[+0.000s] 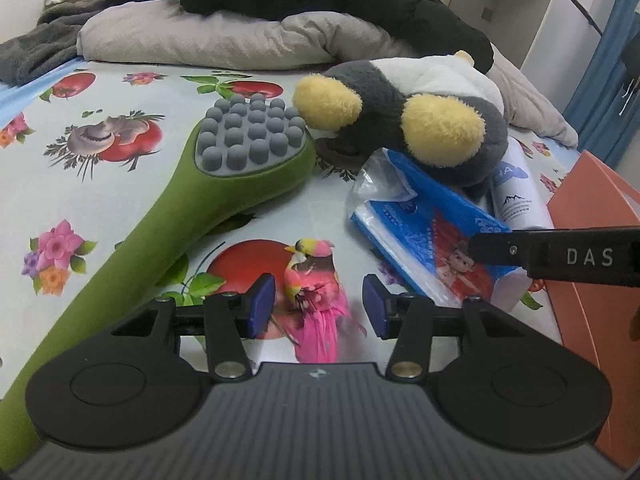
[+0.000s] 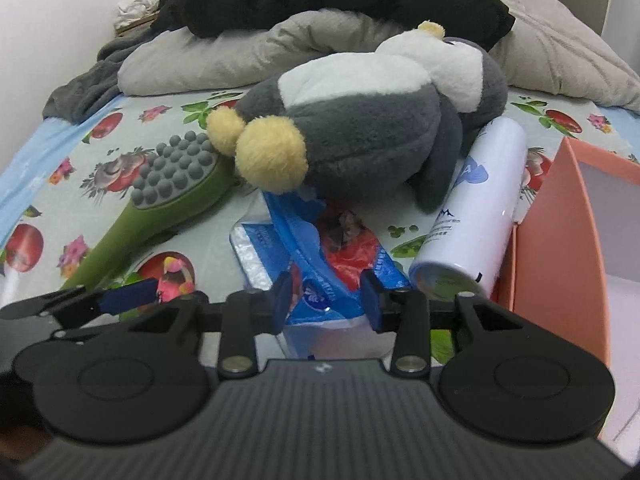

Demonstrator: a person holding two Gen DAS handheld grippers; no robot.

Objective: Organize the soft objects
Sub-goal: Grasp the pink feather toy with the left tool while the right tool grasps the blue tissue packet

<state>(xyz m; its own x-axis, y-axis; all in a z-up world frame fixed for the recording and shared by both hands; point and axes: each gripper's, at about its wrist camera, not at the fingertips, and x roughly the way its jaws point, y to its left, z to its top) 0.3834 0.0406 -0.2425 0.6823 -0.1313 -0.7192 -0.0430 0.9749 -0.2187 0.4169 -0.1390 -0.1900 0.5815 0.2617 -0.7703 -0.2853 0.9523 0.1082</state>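
Here we look across a bed (image 1: 120,184) with a fruit-and-flower sheet. Largest on it is the plush penguin (image 2: 360,128), lying on its side, its yellow feet touching the green massage hammer (image 1: 224,184) – its body rests partly on a blue plastic packet (image 2: 320,264) and against a white spray can (image 2: 480,208). An orange box (image 2: 560,240) stands beside the can. Our left tongs (image 1: 319,306) hang partly open over bare sheet, holding nothing – our right tongs (image 2: 326,300) stand narrower, empty, above the packet.
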